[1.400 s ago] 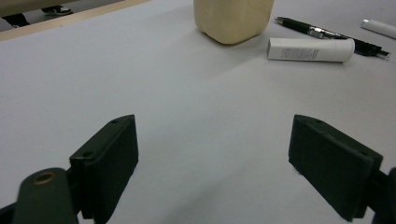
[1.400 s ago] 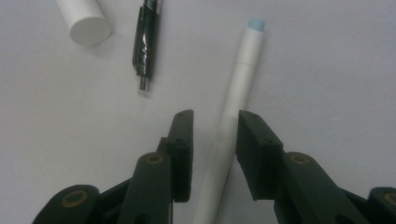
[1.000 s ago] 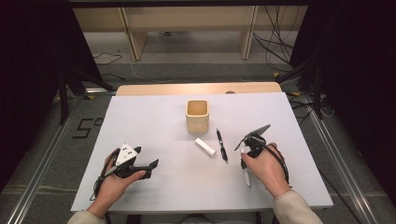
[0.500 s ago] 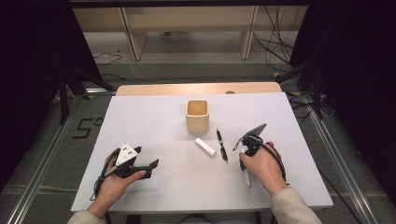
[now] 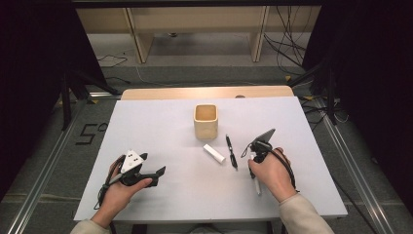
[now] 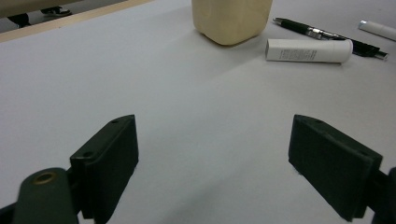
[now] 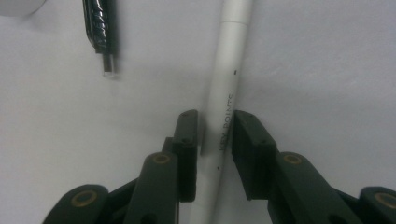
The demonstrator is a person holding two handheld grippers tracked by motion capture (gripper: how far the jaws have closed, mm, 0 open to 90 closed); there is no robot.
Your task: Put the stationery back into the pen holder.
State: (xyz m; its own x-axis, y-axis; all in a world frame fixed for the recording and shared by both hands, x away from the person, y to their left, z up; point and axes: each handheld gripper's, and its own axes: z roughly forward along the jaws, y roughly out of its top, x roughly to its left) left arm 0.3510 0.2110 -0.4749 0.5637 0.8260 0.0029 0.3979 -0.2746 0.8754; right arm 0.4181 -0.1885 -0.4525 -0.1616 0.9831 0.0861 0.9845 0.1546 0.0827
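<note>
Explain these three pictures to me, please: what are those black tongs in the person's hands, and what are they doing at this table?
No robot here: a person holds hand-operated tongs in each hand. The high view looks down on the table; the other two pictures come from small cameras riding on each pair of tongs. On the table stand a square cup, a short white tube and a black pen. The left tongs rest wide open, holding nothing. The right tongs straddle a white pen lying on the table; their jaws have just been closing around it, and whether they already pinch it I cannot tell.
</note>
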